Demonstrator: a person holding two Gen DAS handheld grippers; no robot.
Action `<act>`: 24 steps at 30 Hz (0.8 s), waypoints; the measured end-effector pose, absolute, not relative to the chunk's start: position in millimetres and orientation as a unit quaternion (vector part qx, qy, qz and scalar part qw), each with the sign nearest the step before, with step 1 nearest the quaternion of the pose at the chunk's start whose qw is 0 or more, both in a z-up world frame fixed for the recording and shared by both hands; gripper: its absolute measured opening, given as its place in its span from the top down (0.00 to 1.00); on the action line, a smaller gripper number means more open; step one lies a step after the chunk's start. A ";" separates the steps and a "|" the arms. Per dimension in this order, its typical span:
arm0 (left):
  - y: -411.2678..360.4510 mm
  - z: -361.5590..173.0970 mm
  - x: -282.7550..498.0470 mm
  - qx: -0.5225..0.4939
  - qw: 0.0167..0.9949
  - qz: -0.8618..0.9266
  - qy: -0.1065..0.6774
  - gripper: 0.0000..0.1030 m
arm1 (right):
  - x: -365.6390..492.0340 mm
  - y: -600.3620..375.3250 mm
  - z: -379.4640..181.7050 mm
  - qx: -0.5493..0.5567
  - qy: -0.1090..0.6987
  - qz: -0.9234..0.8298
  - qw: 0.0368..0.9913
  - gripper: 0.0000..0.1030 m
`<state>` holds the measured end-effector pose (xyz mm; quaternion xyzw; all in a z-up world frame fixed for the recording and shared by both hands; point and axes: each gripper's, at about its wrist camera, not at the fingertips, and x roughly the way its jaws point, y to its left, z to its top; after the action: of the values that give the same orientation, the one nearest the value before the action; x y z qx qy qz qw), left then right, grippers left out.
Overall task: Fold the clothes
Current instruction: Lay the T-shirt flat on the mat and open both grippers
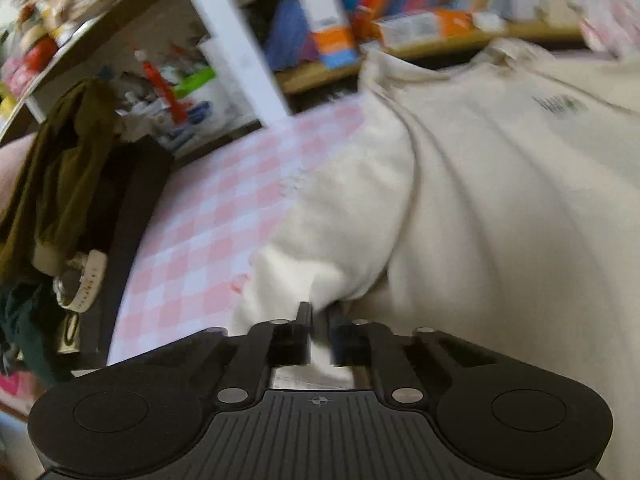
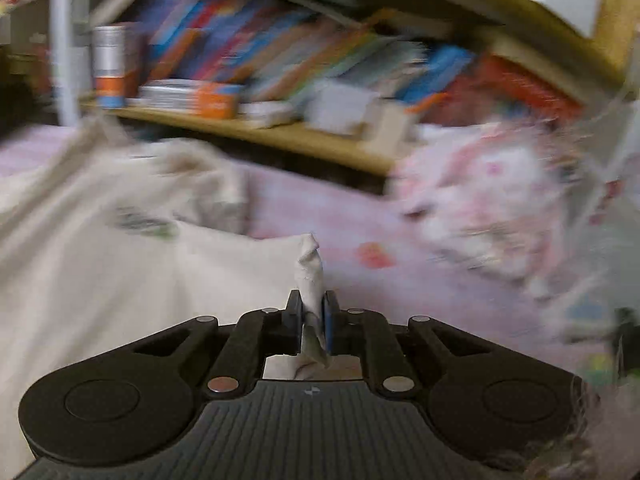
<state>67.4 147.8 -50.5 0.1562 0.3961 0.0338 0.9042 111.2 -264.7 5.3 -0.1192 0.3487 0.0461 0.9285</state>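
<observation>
A cream sweatshirt (image 1: pixel 480 184) with a small dark chest logo lies spread on a pink-and-white checked cloth (image 1: pixel 208 216). My left gripper (image 1: pixel 319 320) is shut on the sweatshirt's near left edge, with white fabric pinched between the black fingers. In the right wrist view the same cream sweatshirt (image 2: pixel 120 264) fills the left half. My right gripper (image 2: pixel 312 312) is shut on a bunched corner of it, and the fabric sticks up above the fingertips. Both views are blurred by motion.
A wooden shelf (image 2: pixel 280 136) packed with books and boxes runs along the back. An olive garment (image 1: pixel 60 184) hangs at the left beside a white shelf unit (image 1: pixel 240 44). A pink floral cloth heap (image 2: pixel 492 208) lies at the right on the checked cover.
</observation>
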 end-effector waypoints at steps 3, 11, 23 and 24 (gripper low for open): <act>193.8 -28.2 89.7 0.053 0.922 0.072 0.377 0.96 | 137.0 -294.5 7.7 -0.142 0.349 -0.005 0.926 0.91; 256.4 -22.9 167.4 -0.026 0.904 0.028 0.427 0.95 | 196.8 -327.1 -14.7 -0.188 0.381 -0.066 0.903 0.91; 232.6 -29.4 166.5 0.067 0.886 -0.021 0.458 0.82 | 227.2 -332.7 -62.2 -0.191 0.425 -0.109 0.878 0.83; 225.8 -24.6 162.5 0.087 0.889 -0.025 0.450 0.77 | 223.8 -329.7 -61.0 -0.191 0.420 -0.109 0.880 0.76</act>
<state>162.5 225.8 -24.6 0.0867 0.4498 -0.0249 0.8886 223.8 -329.7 -61.0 -0.1908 0.4204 -0.1085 0.8804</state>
